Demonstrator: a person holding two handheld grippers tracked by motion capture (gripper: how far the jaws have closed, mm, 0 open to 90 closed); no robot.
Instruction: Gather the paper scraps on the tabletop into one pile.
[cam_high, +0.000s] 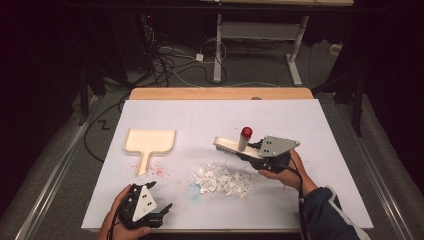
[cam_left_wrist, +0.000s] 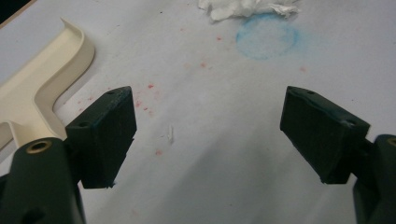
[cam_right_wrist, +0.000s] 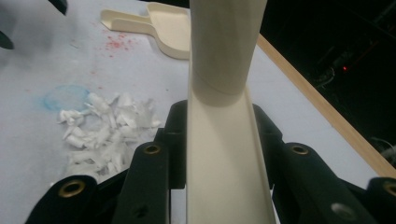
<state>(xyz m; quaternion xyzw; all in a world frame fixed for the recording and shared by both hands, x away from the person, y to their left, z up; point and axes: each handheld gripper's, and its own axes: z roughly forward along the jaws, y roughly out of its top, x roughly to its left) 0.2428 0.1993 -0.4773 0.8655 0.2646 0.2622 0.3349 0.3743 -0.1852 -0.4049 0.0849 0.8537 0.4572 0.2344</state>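
A cream brush (cam_high: 227, 146) with a red-capped upright post (cam_high: 246, 132) hangs a little above the white table, to the right of centre. My right gripper (cam_high: 251, 152) is shut on its handle (cam_right_wrist: 224, 154), which runs up between the two black jaws. A pile of white paper scraps (cam_high: 222, 179) lies just in front of the brush, to the left of the jaws in the right gripper view (cam_right_wrist: 107, 126). A cream dustpan (cam_high: 150, 141) lies flat at the left, handle toward me. My left gripper (cam_high: 161, 196) rests near the front edge, open and holding nothing (cam_left_wrist: 210, 130).
A faint blue ring (cam_high: 194, 190) and red specks (cam_high: 160, 170) mark the white sheet between dustpan and scraps. The table's wooden edge (cam_high: 220, 93) runs along the back. Beyond it, cables and a desk frame (cam_high: 295, 55) stand on the floor.
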